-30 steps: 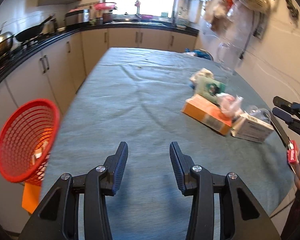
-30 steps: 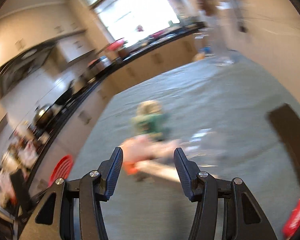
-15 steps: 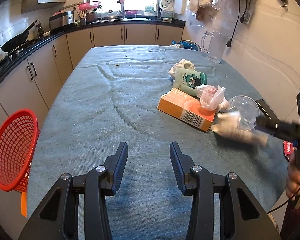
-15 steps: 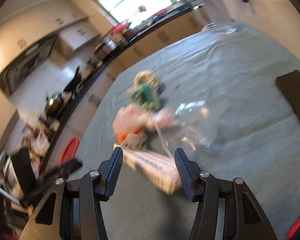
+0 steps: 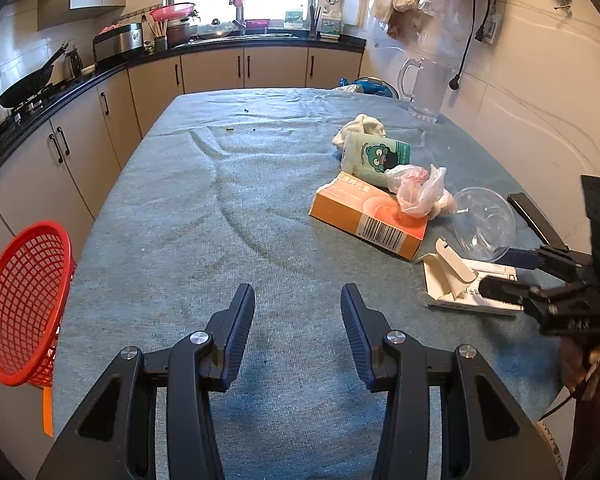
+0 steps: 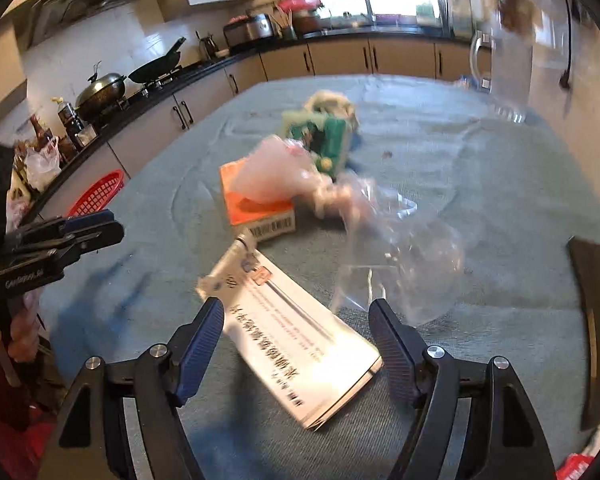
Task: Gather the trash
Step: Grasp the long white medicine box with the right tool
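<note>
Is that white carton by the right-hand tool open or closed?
Open: the white carton lies flat on the tablecloth, its end flap sticking up.

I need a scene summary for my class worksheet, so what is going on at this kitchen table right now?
A person is clearing trash from a cloth-covered table with a hand-held tool in each hand. The right tool has just been opening, and its jaws now stand on either side of a flattened white carton without gripping it. The left tool is open and empty above bare cloth. An orange box, a green pack, a crumpled plastic bag and a clear bowl still lie there. A red basket waits at the table's edge.
</note>
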A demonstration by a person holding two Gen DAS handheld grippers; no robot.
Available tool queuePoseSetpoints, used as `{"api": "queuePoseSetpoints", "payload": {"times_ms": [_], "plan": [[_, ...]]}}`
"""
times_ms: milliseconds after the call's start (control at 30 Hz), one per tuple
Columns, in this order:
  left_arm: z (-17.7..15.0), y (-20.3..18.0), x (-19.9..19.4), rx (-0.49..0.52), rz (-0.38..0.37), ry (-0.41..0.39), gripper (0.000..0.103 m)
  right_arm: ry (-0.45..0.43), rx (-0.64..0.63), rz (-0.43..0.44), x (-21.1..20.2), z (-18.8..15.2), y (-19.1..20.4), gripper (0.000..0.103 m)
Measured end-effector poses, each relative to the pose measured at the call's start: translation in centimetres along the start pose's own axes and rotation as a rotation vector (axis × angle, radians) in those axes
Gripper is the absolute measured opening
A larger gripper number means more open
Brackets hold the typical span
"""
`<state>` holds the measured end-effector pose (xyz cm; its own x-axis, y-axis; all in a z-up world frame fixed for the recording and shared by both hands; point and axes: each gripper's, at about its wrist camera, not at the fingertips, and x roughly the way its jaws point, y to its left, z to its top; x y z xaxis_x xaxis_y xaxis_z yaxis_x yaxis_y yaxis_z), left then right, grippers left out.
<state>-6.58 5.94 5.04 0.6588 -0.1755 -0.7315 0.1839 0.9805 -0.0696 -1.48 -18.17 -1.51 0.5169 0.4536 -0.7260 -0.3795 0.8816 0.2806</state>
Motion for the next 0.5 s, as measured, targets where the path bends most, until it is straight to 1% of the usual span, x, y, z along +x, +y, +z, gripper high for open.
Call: {"api": "queuePoseSetpoints", "payload": {"times_ms": [33, 67, 133, 200, 233, 300, 400, 433, 500], "plan": [[0.0, 0.0, 0.0, 0.001, -0.001, 0.001, 0.044, 0.015, 0.02, 0.024, 0.2, -0.1, -0.3, 0.079], [-0.1, 0.1, 0.0, 0.004, -0.001, 0.001, 0.044, 0.019, 0.027, 0.048, 0.1, -0.3, -0.4, 0.081], [-0.2, 0.2, 0.1, 0.007, 0.003, 0.001, 0.044, 0.035, 0.011, 0.101, -0.2, -0.8, 0.3, 0.081], [-0.1, 0.5, 0.1, 0.0, 0.003, 0.0, 0.044, 0.054, -0.035, 0.147, -0.5, -1.5, 1.7, 0.081], [-0.2, 0.7, 0.1, -0.005, 0.002, 0.0, 0.044, 0.063, -0.067, 0.15, -0.6, -1.8, 2.8, 0.081], [-0.3, 0.9, 0.1, -0.012, 0.002, -0.003, 0.044, 0.069, -0.116, 0.103, -0.5, -2.1, 4.3, 0.081], [-0.3, 1.1, 0.1, -0.023, 0.001, -0.003, 0.044, 0.04, -0.177, 0.006, -0.4, -1.9, 5.8, 0.081], [-0.4, 1.2, 0.1, -0.025, -0.001, -0.003, 0.044, 0.037, -0.188, -0.014, -0.2, -1.6, 6.0, 0.081], [-0.5, 1.2, 0.1, -0.023, 0.0, -0.004, 0.044, 0.047, -0.183, -0.021, 0.6, -0.8, 6.3, 0.081]]}}
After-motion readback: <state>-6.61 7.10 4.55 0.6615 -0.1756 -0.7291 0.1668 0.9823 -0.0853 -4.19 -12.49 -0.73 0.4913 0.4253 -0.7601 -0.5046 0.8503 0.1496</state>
